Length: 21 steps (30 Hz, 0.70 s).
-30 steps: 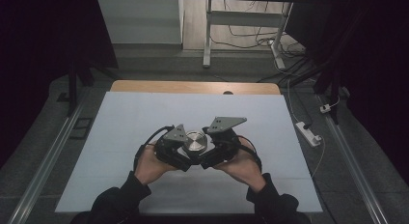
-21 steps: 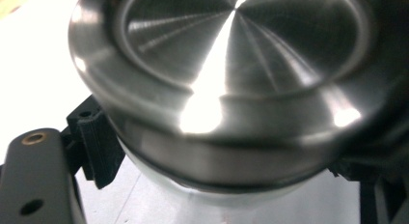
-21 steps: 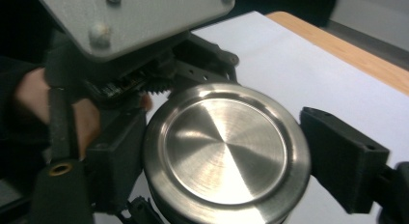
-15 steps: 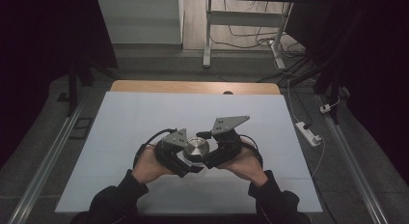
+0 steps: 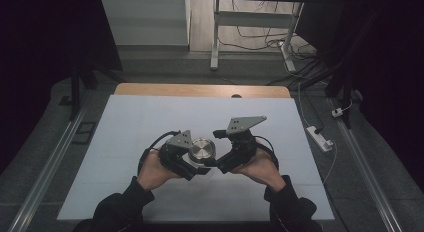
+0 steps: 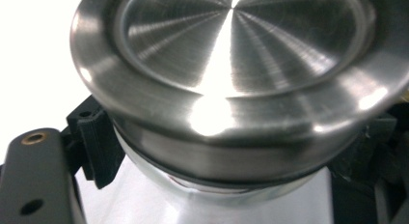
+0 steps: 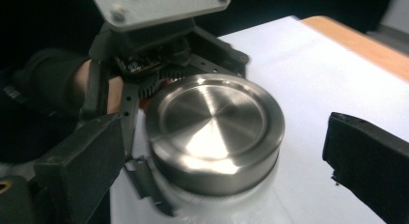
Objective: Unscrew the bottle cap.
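Observation:
A clear glass jar (image 6: 217,204) with a brushed steel lid (image 5: 201,149) is held just above the white table sheet (image 5: 150,117). My left gripper (image 5: 197,163) is shut on the jar's body just under the lid (image 6: 231,64), one black finger (image 6: 96,142) pressing on each side. My right gripper (image 5: 215,148) faces it from the right, and its jaws have just been opening. In the right gripper view the lid (image 7: 212,127) sits between the two wide-apart fingers (image 7: 82,166), touching neither. The left gripper (image 7: 159,45) and the hand holding it show behind the jar.
The white sheet covers a table with a wooden far edge (image 5: 200,89). A white power strip (image 5: 320,138) and cables lie on the floor at the right. Metal table legs (image 5: 215,37) stand beyond the far edge.
My right gripper has drawn a little to the right, away from the lid, and its jaws now stand wide. The left gripper and the jar have stayed put.

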Each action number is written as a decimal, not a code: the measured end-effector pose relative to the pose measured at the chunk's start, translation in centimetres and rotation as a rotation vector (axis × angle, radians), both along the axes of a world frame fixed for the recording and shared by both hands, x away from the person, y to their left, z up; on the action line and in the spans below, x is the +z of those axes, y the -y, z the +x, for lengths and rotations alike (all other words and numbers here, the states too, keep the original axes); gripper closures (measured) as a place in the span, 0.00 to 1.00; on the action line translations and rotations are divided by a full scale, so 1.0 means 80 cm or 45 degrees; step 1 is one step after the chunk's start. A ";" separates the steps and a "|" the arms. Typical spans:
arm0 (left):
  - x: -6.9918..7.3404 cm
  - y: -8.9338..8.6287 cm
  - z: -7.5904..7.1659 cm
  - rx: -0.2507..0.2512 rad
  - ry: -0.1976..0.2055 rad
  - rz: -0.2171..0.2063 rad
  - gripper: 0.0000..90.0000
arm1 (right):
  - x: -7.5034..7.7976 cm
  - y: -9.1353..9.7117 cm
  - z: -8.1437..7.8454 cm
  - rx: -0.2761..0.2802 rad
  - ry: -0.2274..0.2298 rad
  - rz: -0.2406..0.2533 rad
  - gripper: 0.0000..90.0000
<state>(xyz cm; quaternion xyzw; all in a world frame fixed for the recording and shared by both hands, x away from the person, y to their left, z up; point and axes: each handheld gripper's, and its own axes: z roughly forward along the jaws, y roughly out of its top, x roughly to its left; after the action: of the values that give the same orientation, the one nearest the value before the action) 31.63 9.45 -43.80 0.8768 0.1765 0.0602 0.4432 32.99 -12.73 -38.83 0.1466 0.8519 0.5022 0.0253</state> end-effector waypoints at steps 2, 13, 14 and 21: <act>0.000 0.000 0.000 0.038 -0.006 -0.004 0.18 | 0.004 -0.003 -0.005 -0.074 0.009 0.002 0.06; 0.000 0.014 -0.006 0.056 0.015 0.074 0.18 | -0.008 -0.027 -0.019 -0.199 0.089 -0.048 0.21; 0.000 0.013 -0.006 0.041 0.012 0.073 0.18 | -0.008 -0.026 -0.019 -0.194 0.082 -0.049 0.21; -0.001 0.006 -0.004 -0.225 -0.053 -0.021 0.18 | -0.005 -0.013 -0.011 0.047 0.002 -0.008 0.22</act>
<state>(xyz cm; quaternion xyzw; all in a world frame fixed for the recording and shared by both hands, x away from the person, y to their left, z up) 31.34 8.98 -43.85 0.8864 0.1083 0.0010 0.4501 32.10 -11.69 -39.21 0.1302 0.8559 0.5002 0.0171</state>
